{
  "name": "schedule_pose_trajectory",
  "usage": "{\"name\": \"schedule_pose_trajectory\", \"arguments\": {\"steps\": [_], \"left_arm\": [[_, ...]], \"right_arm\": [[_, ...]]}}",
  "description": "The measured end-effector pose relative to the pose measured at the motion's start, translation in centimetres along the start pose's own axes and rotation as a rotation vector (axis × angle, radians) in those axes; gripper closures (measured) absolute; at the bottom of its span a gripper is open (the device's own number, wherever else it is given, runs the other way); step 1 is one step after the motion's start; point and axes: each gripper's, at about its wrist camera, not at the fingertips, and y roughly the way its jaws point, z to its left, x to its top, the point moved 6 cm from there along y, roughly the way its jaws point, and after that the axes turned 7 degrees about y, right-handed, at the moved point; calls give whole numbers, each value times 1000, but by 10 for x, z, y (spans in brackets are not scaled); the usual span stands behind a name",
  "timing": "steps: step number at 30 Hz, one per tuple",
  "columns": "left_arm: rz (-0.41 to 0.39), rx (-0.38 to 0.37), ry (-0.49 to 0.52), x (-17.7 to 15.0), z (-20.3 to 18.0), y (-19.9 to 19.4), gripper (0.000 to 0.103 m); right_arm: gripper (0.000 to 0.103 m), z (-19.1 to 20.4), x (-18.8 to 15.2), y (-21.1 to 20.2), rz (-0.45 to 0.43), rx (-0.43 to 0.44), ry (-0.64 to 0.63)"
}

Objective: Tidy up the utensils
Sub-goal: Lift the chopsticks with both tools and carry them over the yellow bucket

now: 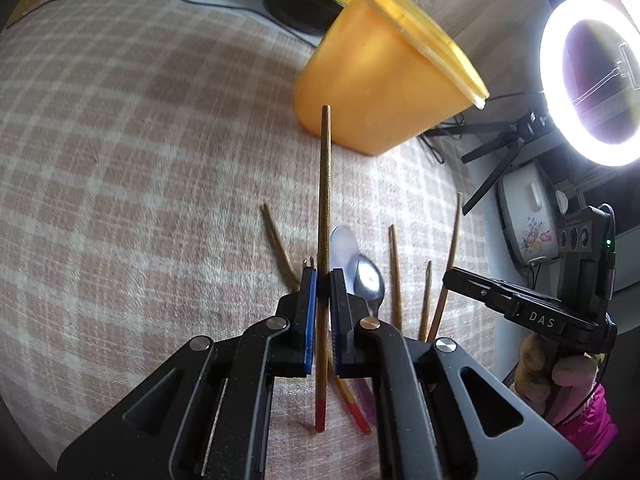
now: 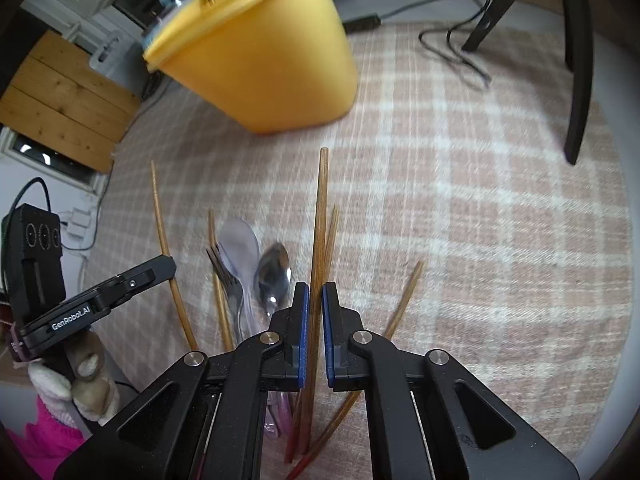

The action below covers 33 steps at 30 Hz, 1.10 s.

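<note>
My left gripper (image 1: 322,276) is shut on a brown chopstick (image 1: 324,216) with a red end, held above the checked cloth. My right gripper (image 2: 315,292) is shut on another brown chopstick (image 2: 320,232). A yellow cup (image 1: 372,84) stands ahead on the cloth with one stick in it; it also shows in the right wrist view (image 2: 264,56). Several loose chopsticks (image 1: 396,276), a clear plastic spoon (image 1: 344,244), a metal spoon (image 1: 370,280) and a fork (image 2: 224,272) lie on the cloth below the grippers.
A lit ring light (image 1: 588,80) on a black tripod stands at the right. Cables (image 2: 460,56) and a tripod leg (image 2: 576,80) lie on the far cloth. A floral white appliance (image 1: 528,220) sits beyond the cloth edge.
</note>
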Motion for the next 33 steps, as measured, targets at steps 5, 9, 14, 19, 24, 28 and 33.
{"name": "schedule_pose_trajectory", "arguments": {"steps": [5, 9, 14, 19, 24, 28, 33], "left_arm": [[-44, 0, 12, 12, -3, -17, 99], [-82, 2, 27, 22, -8, -31, 99], [-130, 4, 44, 34, -13, -48, 99], [-175, 12, 56, 47, -22, -59, 99], [-216, 17, 59, 62, -25, -71, 99], [-232, 22, 67, 71, -26, -76, 99], [-257, 22, 79, 81, -30, -84, 99]], "right_arm": [[98, 8, 8, -23, -83, 9, -17], [98, 14, 13, -41, -144, 18, -35], [98, 22, 18, -56, -204, 29, -42], [98, 33, 28, -68, -260, 43, -37], [98, 37, 39, -81, -310, 47, -43], [98, 42, 46, -89, -343, 39, -67], [98, 46, 51, -97, -361, 62, -72]]}}
